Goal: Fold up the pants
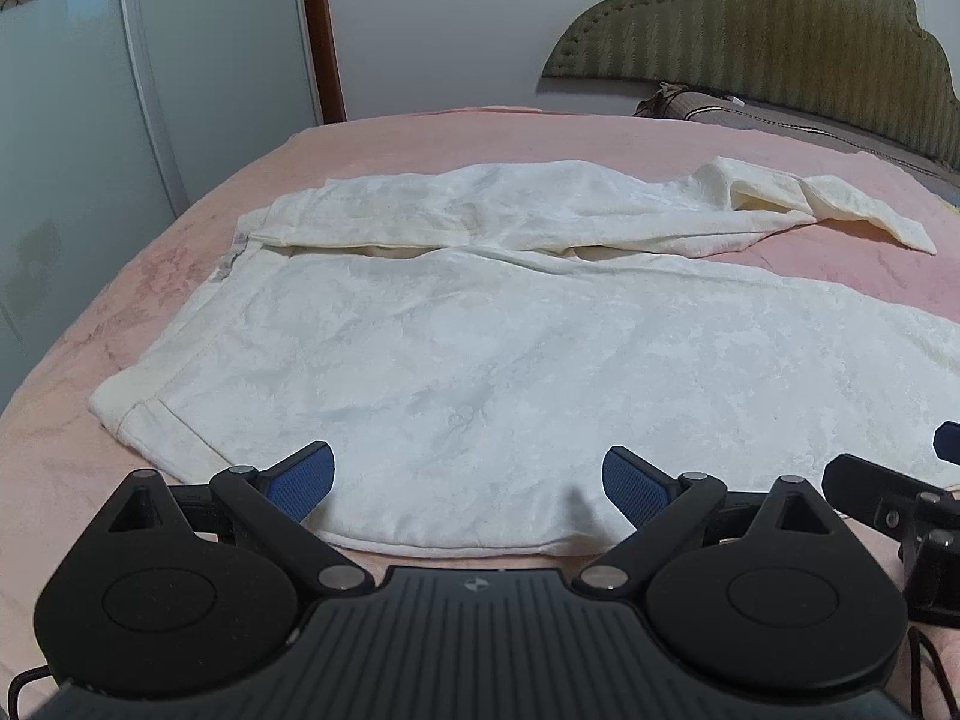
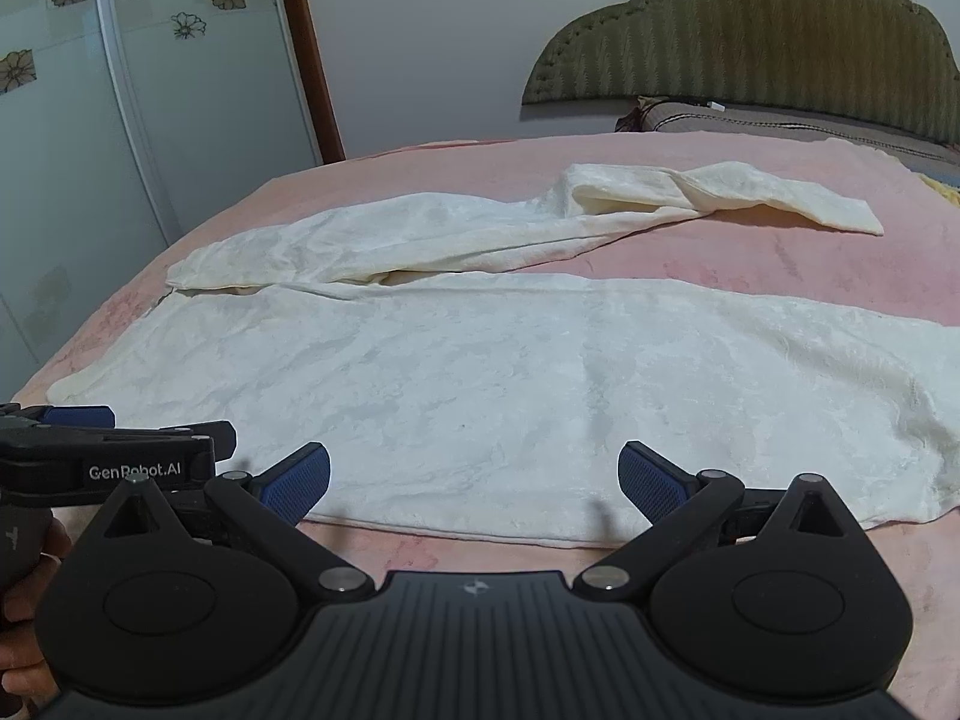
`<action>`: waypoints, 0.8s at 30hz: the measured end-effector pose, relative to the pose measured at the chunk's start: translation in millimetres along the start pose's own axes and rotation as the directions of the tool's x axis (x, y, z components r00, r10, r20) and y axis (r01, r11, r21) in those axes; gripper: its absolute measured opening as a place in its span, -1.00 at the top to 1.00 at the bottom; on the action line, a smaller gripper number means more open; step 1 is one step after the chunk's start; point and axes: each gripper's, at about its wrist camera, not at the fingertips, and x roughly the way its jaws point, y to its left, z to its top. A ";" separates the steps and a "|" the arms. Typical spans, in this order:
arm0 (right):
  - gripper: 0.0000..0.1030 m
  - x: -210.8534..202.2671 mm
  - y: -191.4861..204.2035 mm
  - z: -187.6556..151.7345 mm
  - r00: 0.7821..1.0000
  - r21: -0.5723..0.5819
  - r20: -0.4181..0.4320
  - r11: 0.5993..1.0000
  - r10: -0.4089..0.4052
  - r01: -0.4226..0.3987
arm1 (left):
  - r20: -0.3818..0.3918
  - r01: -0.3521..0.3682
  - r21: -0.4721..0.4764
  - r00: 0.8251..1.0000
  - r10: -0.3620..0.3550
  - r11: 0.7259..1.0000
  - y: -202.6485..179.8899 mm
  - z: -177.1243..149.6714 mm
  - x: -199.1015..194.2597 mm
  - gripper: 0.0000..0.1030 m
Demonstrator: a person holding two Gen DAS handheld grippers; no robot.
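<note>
Left wrist view: the white pants (image 1: 480, 360) lie spread across the pink bed (image 1: 90, 480) — legs apart, nothing folded yet, it seems. Left gripper (image 1: 468, 480) and right gripper (image 2: 474, 480) hover spread wide at the near edge — holding nothing.

We see the pants (image 1: 480, 360) flat on the bed (image 1: 420, 138), waist at 9 o'clock, legs toward 3. The far leg doubles back at 1 o'clock. Both claws, left (image 1: 468, 483) and right (image 2: 474, 480), sit at 6 o'clock; headboard (image 1: 780, 24) at 1.
</note>
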 end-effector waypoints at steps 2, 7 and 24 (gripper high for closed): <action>-1.00 -2.4 1.9 0.7 1.000 -0.013 0.006 1.000 -0.008 0.008 | -0.002 0.004 -0.004 1.000 -0.004 1.000 1.0 -0.1 0.3 -0.90; -1.00 -4.8 4.0 2.0 1.000 -0.024 0.012 1.000 -0.011 0.011 | -0.001 0.003 -0.001 1.000 -0.003 1.000 0.7 -0.1 0.4 -0.90; -1.00 -22.0 -6.1 1.8 0.998 0.041 0.061 0.999 0.032 -0.035 | -0.007 0.027 0.012 1.000 -0.027 1.000 4.3 -4.3 2.3 -0.90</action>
